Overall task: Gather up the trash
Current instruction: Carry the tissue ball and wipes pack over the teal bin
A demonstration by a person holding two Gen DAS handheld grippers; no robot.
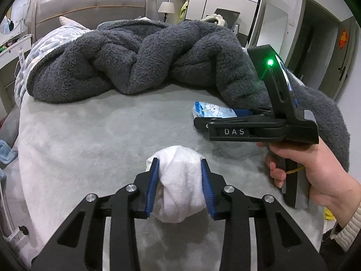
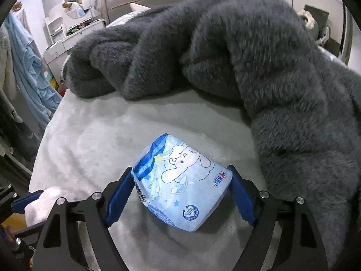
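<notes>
Two pieces of trash lie on the grey bed sheet, one inside each gripper. Item one: a white crumpled tissue wad, sitting between the blue pads of the left gripper; both fingers press against its sides, the wad bulging out ahead of the fingertips and behind them, so the fingers are closed onto it at roughly a wad's width. In the right wrist view the same wad shows at the lower left edge, beside a blue pad of the left gripper. Item two: a light-blue tissue packet printed with a cartoon dog and stars, lying flat on the sheet between the fingers of the right gripper; the left pad touches the packet's barcode edge, the right pad sits against or just beside its opposite edge, the fingers standing wide, at about the packet's width; whether they squeeze it cannot be told. From the left wrist view the packet pokes out ahead of the right gripper, which is held in the person's right hand just to the right of the wad. Item three: a dark grey fleece blanket, heaped across the far side of the bed and trailing down its right edge, near the packet but apart from it.
</notes>
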